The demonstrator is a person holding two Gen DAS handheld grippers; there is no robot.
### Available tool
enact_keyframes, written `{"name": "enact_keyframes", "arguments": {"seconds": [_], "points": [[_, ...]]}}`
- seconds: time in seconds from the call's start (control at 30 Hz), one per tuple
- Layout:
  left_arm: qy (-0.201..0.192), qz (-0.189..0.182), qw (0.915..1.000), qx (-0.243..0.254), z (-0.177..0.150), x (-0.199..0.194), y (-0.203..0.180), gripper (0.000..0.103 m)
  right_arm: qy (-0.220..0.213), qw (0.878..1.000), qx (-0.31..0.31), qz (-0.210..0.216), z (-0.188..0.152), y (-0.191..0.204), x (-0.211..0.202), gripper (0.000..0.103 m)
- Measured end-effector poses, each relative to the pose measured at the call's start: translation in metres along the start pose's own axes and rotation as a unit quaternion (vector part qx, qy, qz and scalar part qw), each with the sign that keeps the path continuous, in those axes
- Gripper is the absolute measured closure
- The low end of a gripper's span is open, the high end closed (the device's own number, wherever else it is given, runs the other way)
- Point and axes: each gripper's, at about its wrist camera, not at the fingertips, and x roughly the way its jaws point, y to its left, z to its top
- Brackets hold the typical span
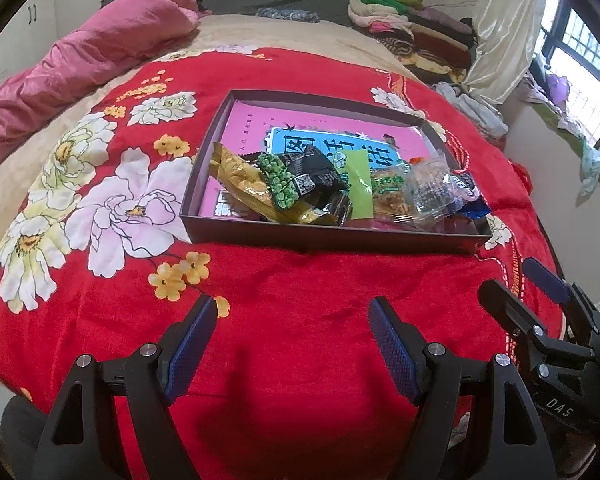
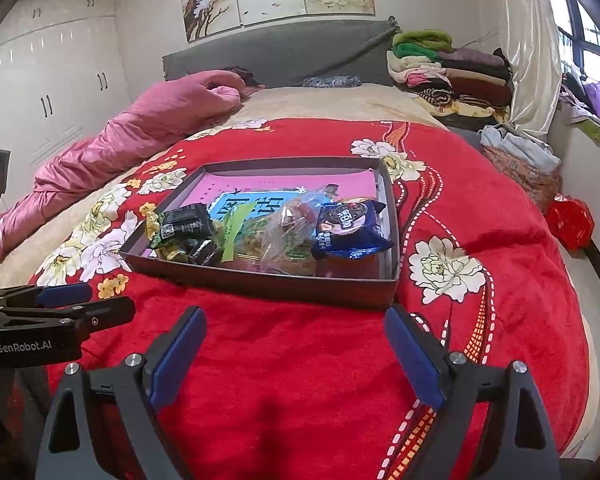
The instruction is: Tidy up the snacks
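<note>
Snacks fill the tray; left claw and right claw gape empty.

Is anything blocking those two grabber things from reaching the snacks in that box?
Nothing visible. Only bare red blanket lies between both open grippers, left and right, and the box; its low near wall fronts the snack packets.

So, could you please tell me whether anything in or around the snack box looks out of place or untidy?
Nothing is spilled or damaged. The snack packets lie in a loose, overlapping heap along the near side of the box, some tilted against each other, leaving the far half bare. No packet lies on the red blanket.
</note>
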Motion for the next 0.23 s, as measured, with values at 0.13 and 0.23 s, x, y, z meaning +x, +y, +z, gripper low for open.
{"name": "enact_keyframes", "arguments": {"seconds": [0.13,0.23], "points": [[0.019,-0.007,0.9996,-0.019,0.003,0.013,0.010,0.024,-0.006,1.000,0.013,-0.015,0.002,-0.009,0.004,0.008],[-0.004,0.012,0.9994,-0.033,0.011,0.016,0.030,0.023,-0.007,0.998,0.034,-0.043,0.006,-0.028,0.010,0.003]]}}
